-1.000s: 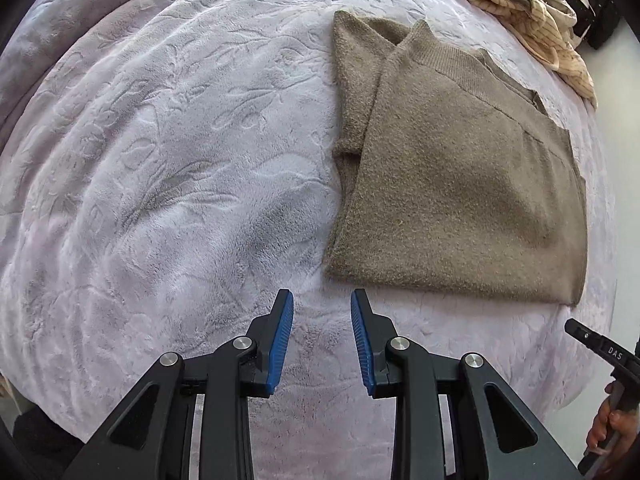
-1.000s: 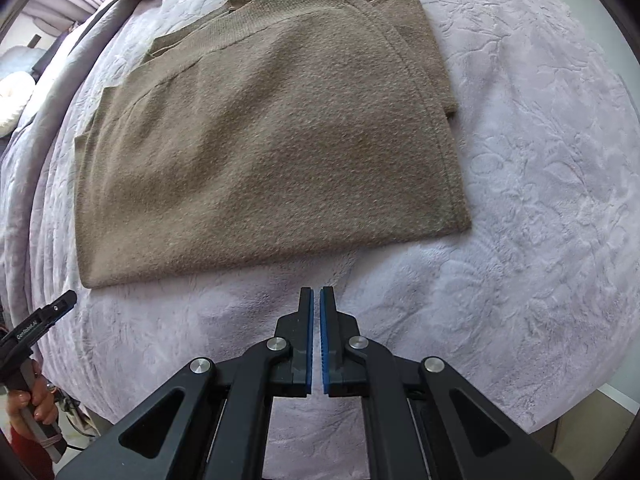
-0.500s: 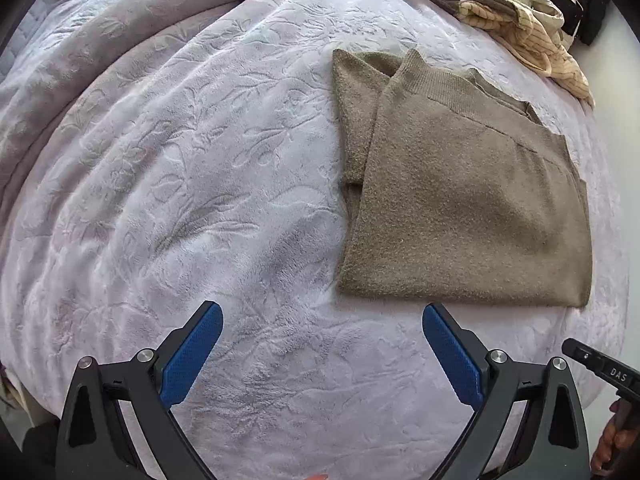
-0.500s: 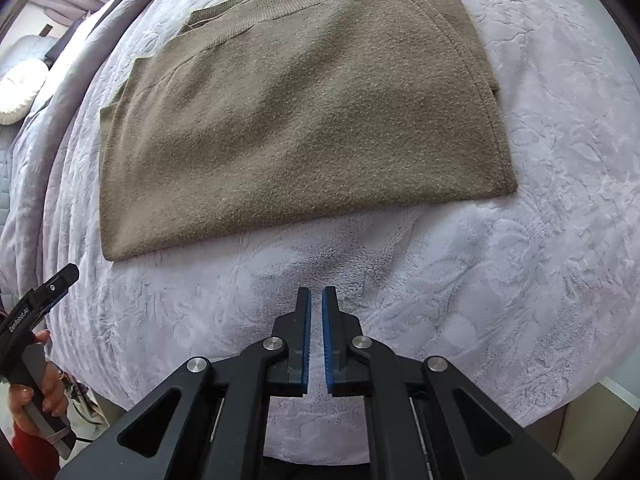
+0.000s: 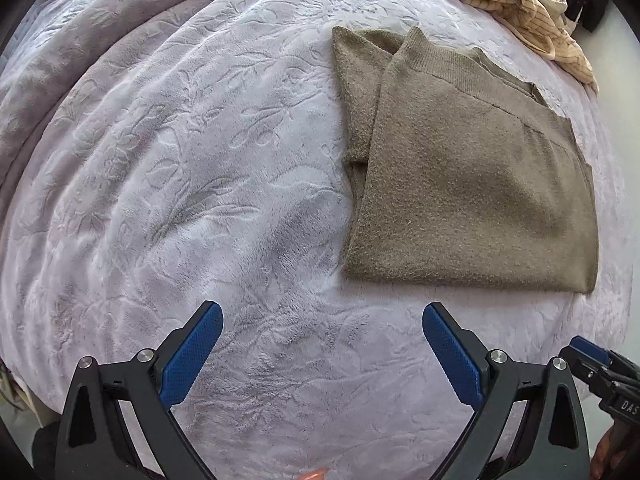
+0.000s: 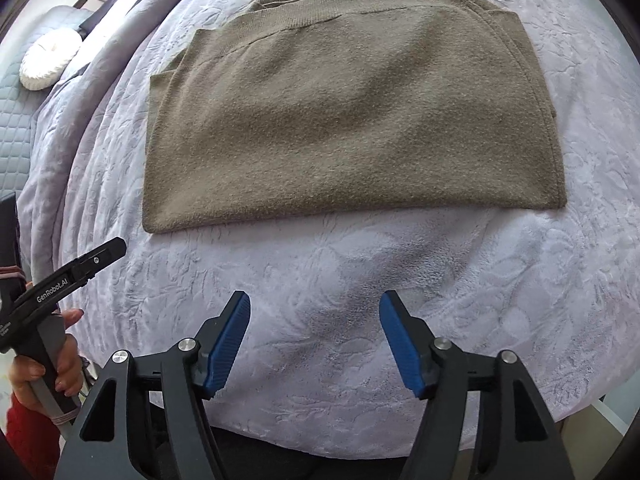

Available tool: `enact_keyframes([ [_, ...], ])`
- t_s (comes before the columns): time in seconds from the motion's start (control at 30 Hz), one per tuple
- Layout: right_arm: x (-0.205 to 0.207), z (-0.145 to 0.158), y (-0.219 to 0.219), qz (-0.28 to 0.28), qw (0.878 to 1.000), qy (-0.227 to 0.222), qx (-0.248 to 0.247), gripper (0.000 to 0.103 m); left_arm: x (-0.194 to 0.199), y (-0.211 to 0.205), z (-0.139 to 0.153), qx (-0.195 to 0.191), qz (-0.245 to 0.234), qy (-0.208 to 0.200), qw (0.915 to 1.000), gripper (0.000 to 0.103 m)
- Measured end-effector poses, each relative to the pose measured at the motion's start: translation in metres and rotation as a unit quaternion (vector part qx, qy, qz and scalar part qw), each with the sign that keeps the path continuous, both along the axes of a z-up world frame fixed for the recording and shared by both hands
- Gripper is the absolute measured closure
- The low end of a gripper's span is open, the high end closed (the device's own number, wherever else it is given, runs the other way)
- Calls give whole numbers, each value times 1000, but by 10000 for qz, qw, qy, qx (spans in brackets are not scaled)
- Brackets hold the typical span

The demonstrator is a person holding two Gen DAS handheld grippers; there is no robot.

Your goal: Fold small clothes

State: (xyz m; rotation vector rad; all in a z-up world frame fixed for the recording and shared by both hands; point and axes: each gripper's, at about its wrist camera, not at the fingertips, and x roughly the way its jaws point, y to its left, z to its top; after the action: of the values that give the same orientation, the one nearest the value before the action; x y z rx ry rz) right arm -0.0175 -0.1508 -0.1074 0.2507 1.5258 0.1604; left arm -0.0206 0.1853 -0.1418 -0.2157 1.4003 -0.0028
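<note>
**Both grippers free above the bed, sweater lying folded**

I have the left gripper (image 5: 322, 320) pointing steeply down at the bedspread (image 5: 180, 168), its blue pads (image 5: 192, 354) spread as wide as they go with nothing between them. Only lilac plush with its pressed leaf pattern shows in the gap.

My right gripper (image 6: 314, 310) also points down over the near edge of the bed. Its jaws are opening at this moment, and nothing sits between them either; the pads (image 6: 228, 344) touch no cloth.

The sweater (image 6: 352, 120), a brownish knit, lies folded flat on the bedspread beyond both grippers, well clear of the fingertips. In the right wrist view its straight folded edge runs across just past my jaws, with the ribbed neckband on the far side. In the left wrist view it sits off to the right, a narrower folded layer showing along its left side.

A heap of pale striped fabric (image 5: 532, 12) lies at the far edge of the bed. The person's hand (image 6: 48, 364) grips the left gripper's handle at the lower left of the right wrist view.
</note>
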Motion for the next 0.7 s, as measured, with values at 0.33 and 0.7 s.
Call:
enact_keyframes([
  [0.33,-3,-1,16,20,9999,62,125,32,-3,7,4,-121,7,-262,9996,2],
  [0.7,-2,-12,16,-504,9959,226,718,28,3,24,-14,-148,164,117,9997,2],
])
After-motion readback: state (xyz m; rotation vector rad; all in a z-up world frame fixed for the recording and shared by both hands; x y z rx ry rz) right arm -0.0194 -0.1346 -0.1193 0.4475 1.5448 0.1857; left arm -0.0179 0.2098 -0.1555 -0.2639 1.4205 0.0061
